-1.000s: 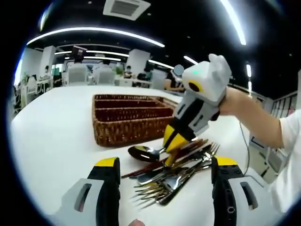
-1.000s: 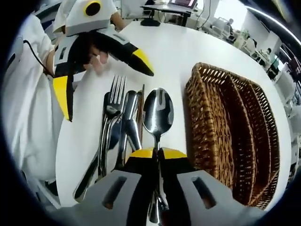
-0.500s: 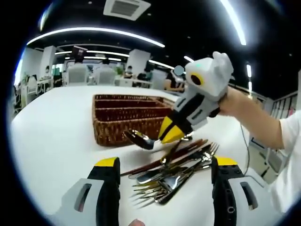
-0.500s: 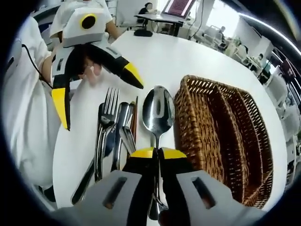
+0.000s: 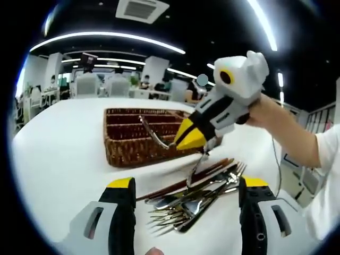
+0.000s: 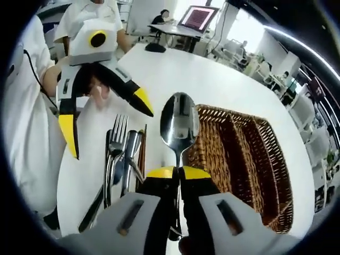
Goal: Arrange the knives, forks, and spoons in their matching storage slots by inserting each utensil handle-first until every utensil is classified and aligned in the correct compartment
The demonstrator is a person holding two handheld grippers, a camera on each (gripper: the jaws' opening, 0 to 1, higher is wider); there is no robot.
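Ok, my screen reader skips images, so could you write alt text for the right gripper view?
The right tongs are shut on a spoon, bowl pointing away, held up beside a brown wicker tray with long compartments. A pile of forks and other cutlery lies on the white table, and the left tongs hover open over it in a person's hand.

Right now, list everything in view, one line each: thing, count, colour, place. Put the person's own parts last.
spoon: one, silver, clamped by its handle in the right gripper, lifted off the table, bowl forward.
utensil pile: forks and other silver cutlery plus dark brown handles, exact count unclear, on the table beside the basket.
wicker basket: one, brown, divided into long compartments, on the table.
table: one, white, round.
left gripper: yellow-tipped jaws apart, above the pile.
right gripper: yellow-tipped jaws shut on the spoon.
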